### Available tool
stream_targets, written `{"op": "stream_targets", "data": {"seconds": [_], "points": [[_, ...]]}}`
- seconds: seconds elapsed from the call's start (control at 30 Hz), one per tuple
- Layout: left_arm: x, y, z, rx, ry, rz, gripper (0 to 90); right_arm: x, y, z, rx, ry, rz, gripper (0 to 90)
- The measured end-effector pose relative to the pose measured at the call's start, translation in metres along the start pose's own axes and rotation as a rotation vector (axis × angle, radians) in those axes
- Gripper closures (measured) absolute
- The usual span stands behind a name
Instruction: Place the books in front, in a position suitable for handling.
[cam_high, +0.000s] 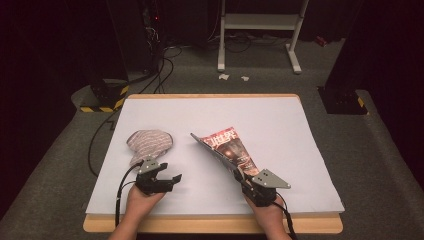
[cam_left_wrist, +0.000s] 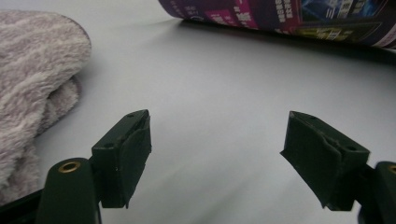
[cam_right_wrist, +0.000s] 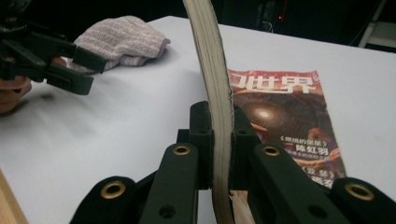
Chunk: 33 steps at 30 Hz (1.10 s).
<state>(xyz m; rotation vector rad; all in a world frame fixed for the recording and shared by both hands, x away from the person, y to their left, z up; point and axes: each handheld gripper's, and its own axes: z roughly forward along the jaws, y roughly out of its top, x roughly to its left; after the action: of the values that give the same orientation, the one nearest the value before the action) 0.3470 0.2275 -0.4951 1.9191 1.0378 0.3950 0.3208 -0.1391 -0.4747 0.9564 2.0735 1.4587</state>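
1. The table (cam_high: 300, 130), covered by a white sheet, carries everything; a strip of its wooden rim shows along the near and far edges.
2. The magazine (cam_high: 227, 145) lies right of the table's middle, running from there toward the near right corner. Its red cover faces up, and a thick sheaf of pages (cam_right_wrist: 212, 70) stands raised on edge along its left side, curving upward.
3. The towel (cam_high: 150, 142), a striped grey-pink cloth, lies bunched left of the middle, well apart from the magazine and nearer the left edge.
4. The right gripper (cam_high: 246, 176) sits near the near edge, right of centre. Its jaws are clamped tight on the lower end of the raised sheaf of pages, one jaw on each side of the paper.
5. The left gripper (cam_high: 170, 178) hangs just in front of the towel, toward the near left part of the table. Its jaws stand wide apart with bare sheet between them, gripping nothing.
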Motion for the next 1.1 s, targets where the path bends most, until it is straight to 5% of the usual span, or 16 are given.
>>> {"op": "stream_targets", "data": {"seconds": [0.33,0.73,1.1], "points": [[0.005,-0.002,0.002,0.010,-0.076,-0.007,22.9,-0.004,0.038,0.006,-0.046,-0.081,0.027,84.3],[0.004,-0.004,-0.013,-0.036,-0.098,-0.028,23.7,-0.001,0.076,-0.009,-0.140,-0.159,0.033,84.4],[0.007,-0.004,-0.009,-0.045,-0.099,-0.028,23.9,-0.001,0.095,-0.004,-0.202,-0.136,0.044,84.4]]}}
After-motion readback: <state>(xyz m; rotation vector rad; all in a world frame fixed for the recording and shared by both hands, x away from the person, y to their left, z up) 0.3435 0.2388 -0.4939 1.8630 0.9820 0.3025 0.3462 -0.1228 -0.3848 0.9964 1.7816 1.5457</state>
